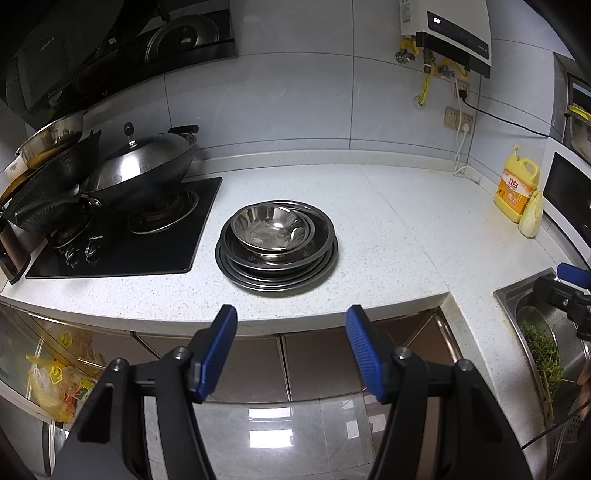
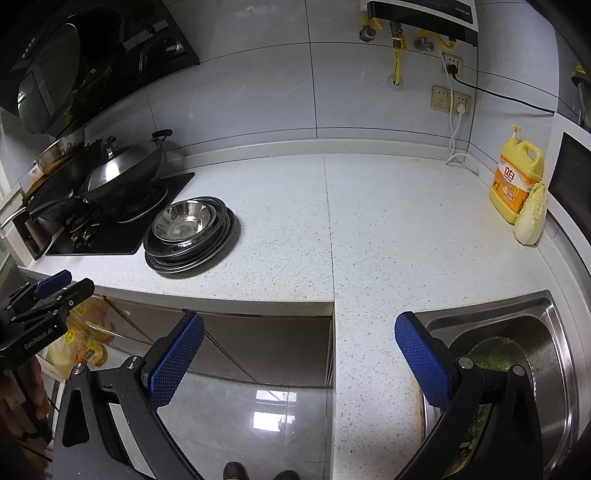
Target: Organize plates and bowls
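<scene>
A white speckled countertop (image 2: 369, 221) fills the middle of both views, backed by a wall of large pale grey tiles (image 1: 295, 92) with a white water heater (image 1: 454, 33) and wall sockets (image 2: 450, 99) at upper right. At upper left a black range hood (image 1: 74, 55) hangs over a black glass hob (image 1: 122, 236) crowded with woks, and at right stand a yellow detergent jug (image 2: 515, 181) and a steel sink (image 2: 546, 332). Along the bottom, brown cabinet doors (image 1: 325, 362) meet a glossy grey floor (image 2: 266, 417) mirroring bright light patches.
</scene>
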A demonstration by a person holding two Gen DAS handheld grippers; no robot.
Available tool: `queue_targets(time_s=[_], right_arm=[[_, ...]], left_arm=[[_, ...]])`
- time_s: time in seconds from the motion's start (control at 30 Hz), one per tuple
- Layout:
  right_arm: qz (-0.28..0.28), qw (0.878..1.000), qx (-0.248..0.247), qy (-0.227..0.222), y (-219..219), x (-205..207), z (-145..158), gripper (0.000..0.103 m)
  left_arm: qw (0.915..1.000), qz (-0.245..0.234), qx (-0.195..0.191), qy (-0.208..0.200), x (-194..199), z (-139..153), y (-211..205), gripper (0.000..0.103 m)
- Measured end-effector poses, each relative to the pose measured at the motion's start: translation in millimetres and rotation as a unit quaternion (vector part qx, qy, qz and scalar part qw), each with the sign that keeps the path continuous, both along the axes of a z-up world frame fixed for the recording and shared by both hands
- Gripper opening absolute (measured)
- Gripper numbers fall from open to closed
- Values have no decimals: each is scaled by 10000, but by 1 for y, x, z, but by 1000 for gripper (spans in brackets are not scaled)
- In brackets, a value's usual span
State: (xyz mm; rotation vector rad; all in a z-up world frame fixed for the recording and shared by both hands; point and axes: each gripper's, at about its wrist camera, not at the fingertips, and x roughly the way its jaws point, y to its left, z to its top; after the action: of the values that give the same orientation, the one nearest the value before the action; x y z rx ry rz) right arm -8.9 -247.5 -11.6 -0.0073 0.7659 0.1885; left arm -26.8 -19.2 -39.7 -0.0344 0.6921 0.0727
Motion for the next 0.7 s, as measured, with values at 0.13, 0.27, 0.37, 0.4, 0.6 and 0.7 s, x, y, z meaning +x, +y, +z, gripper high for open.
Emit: queue_targets(time_s=[0.13,0.27,0.37,0.4,0.6,0.7], right_arm=[[21,10000,-8,22,0,2,-1,102],[27,10000,-6,25,0,3,-2,102],[28,10000,-24,31,1,3,-2,102],[33,10000,-25,34,1,4,-3,102],[52,10000,-21,40,2,6,-4,102],[78,10000,-22,54,4,8,-5,102]], left_arm=[[10000,-21,0,20,2,-1,0,60],[10000,-30,-37,60,3,-2,1,60],[9999,-55,-42,78,4,-3,1,60],[9999,-73,-41,82,4,-3,1,60],[9999,-93,-14,65,4,-4,1,60],[9999,-109,-75,76,4,-4,2,60]])
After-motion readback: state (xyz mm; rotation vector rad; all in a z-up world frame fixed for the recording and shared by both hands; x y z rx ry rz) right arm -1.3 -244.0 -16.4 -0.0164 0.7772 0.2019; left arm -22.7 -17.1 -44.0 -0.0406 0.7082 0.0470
